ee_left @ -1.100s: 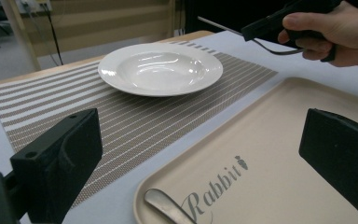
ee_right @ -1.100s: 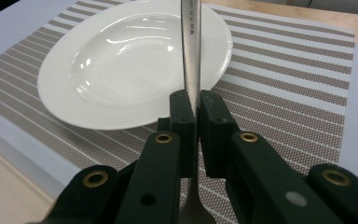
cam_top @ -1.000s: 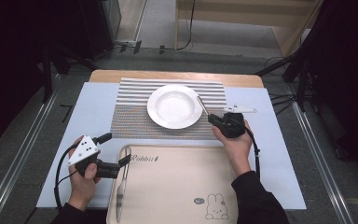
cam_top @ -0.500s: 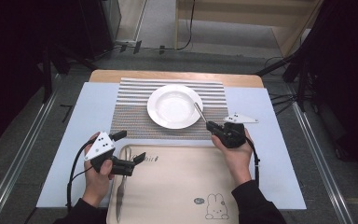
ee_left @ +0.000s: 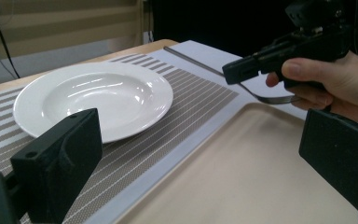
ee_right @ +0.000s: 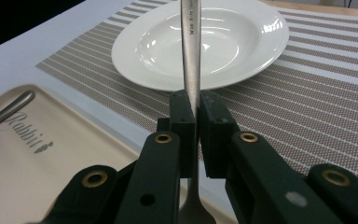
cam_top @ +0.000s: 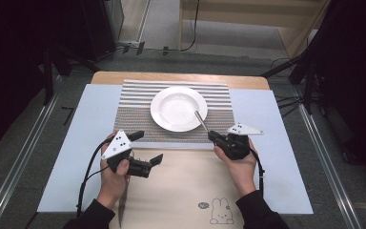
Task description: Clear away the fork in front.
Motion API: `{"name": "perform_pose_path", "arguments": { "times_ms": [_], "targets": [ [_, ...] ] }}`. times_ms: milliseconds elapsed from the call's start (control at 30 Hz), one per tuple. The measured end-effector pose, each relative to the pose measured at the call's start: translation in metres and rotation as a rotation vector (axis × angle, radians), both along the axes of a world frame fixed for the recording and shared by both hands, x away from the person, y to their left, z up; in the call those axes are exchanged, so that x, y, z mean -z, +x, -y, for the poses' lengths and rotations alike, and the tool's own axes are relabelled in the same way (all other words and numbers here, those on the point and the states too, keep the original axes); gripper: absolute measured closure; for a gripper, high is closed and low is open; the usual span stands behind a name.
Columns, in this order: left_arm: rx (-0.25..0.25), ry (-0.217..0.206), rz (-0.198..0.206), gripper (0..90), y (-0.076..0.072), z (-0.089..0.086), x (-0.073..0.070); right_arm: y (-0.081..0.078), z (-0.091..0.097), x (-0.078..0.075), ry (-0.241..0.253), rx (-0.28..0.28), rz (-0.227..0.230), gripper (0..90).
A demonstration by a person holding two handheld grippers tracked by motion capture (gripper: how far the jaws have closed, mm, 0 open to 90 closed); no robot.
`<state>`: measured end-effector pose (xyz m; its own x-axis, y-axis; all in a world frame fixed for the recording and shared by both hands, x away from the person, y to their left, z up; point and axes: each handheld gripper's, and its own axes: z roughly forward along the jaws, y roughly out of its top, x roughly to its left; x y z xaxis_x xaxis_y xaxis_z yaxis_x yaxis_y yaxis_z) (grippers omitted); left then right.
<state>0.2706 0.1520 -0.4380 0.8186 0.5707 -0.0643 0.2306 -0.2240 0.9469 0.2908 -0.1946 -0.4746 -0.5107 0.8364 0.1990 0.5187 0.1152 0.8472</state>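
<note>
- Your right gripper (cam_top: 213,137) is clenching a fork (ee_right: 190,56) by its handle; in the right gripper view the two jaws are pressing flat on the metal from both sides.
- The fork is lying along the jaws, its handle reaching out over the near rim of the plate (cam_top: 179,108), and its wider end is sticking out behind the jaws toward your hand.
- In the high view the handle is slanting up and left from the right gripper, crossing the plate's lower right edge.
- In the left gripper view the fork's head is showing under your right hand (ee_left: 335,88), hanging above the far corner of the tray (cam_top: 190,191).
- Your left gripper (cam_top: 157,159) is standing released, with nothing between its jaws; it is hovering over the tray's left part, below and to the left of the plate, and pointing to the right.
- The plate is sitting empty and upright in the middle of the striped mat (cam_top: 138,105).
- The tray is lying just below the mat, on the side of the plate nearest you, with a rabbit drawing near its bottom edge.
- A second utensil (cam_top: 122,210) is lying on the tray's left edge, well away from the plate; I cannot tell what kind it is.
- Your right hand is holding its gripper just below and right of the plate, over the mat's near edge.
</note>
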Motion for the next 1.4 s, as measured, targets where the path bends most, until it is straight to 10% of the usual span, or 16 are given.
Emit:
{"name": "perform_pose_path", "arguments": {
  "times_ms": [900,1400],
  "targets": [
    [0.060,-0.039,-0.080,5.5,0.004,0.020,0.009,-0.033,-0.039,-0.005,0.031,-0.135,0.046,83.4],
    [0.010,-0.057,-0.132,20.9,0.002,0.027,0.017,-0.046,-0.059,-0.013,0.040,-0.206,0.078,83.4]
  ]
}}
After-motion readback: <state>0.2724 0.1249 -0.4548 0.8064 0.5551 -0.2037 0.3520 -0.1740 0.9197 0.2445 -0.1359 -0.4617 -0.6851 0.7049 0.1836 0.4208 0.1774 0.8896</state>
